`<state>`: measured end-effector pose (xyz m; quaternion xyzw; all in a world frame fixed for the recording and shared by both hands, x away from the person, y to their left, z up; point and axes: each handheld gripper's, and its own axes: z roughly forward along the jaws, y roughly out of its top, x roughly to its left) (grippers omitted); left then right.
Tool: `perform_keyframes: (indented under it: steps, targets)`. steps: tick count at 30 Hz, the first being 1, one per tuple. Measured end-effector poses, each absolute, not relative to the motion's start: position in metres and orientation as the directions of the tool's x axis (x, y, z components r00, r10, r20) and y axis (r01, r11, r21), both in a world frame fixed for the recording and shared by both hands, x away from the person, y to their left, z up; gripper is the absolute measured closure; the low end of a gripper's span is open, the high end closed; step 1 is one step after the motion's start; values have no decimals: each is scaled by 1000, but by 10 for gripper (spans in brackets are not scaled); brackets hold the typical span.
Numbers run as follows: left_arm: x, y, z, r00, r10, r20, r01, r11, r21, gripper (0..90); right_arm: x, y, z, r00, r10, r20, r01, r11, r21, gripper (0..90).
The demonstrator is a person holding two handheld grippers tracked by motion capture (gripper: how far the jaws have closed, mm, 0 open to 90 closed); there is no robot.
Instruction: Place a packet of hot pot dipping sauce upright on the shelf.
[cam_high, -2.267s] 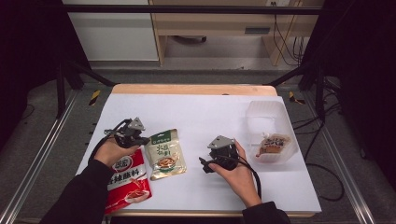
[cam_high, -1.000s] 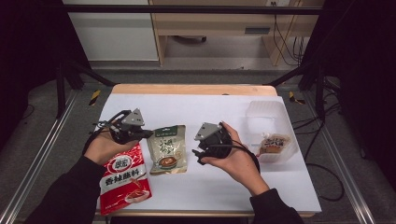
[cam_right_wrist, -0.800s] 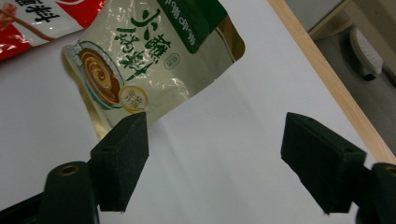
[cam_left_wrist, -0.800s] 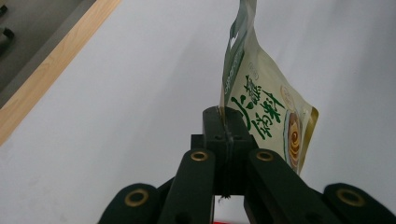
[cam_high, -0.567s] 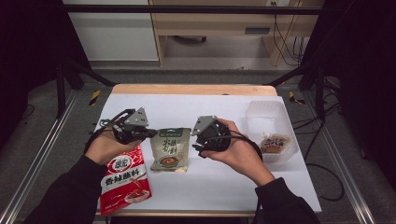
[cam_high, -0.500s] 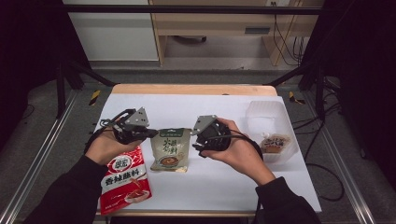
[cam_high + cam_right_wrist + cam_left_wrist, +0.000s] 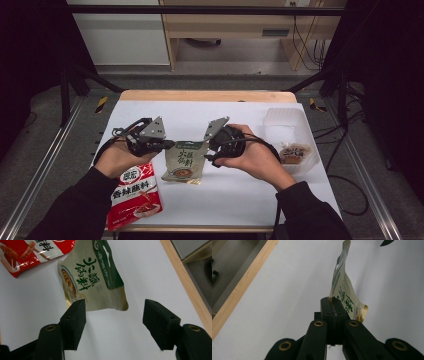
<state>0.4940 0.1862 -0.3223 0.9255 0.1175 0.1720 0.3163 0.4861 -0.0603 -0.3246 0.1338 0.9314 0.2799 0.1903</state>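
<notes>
A beige and green sauce packet (image 7: 185,161) hangs tilted above the white table (image 7: 240,195), between my two grippers. My left gripper (image 7: 167,145) is shut on its top left corner; in the left gripper view the packet (image 7: 344,293) rises edge-on from the closed jaws (image 7: 333,307). My right gripper (image 7: 209,149) is open just to the packet's right. In the right gripper view its jaws stand wide apart around (image 7: 113,312), with the packet's near corner (image 7: 95,280) just beyond them and nothing between them.
A red sauce packet (image 7: 136,195) lies flat at the table's front left, partly under the left forearm. A clear plastic container (image 7: 291,142) with a small packet (image 7: 295,152) inside stands at the right. The table's wooden back edge (image 7: 205,96) runs behind.
The left gripper has lifted the beige packet's corner off the table. The right gripper has moved left from near the container to just beside the packet.
</notes>
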Motion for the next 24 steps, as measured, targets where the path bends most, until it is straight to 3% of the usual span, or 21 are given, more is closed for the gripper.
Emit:
perform_keyframes:
  steps: [20,24]
  targets:
    - [482,176,-317,925,278,258,59,-777,627,900,512,-35,-345,-936,279,-214,131,842,524,514]
    - [481,176,-316,926,274,260,52,-775,630,900,514,-29,-351,-949,250,-194,122,855,504,631]
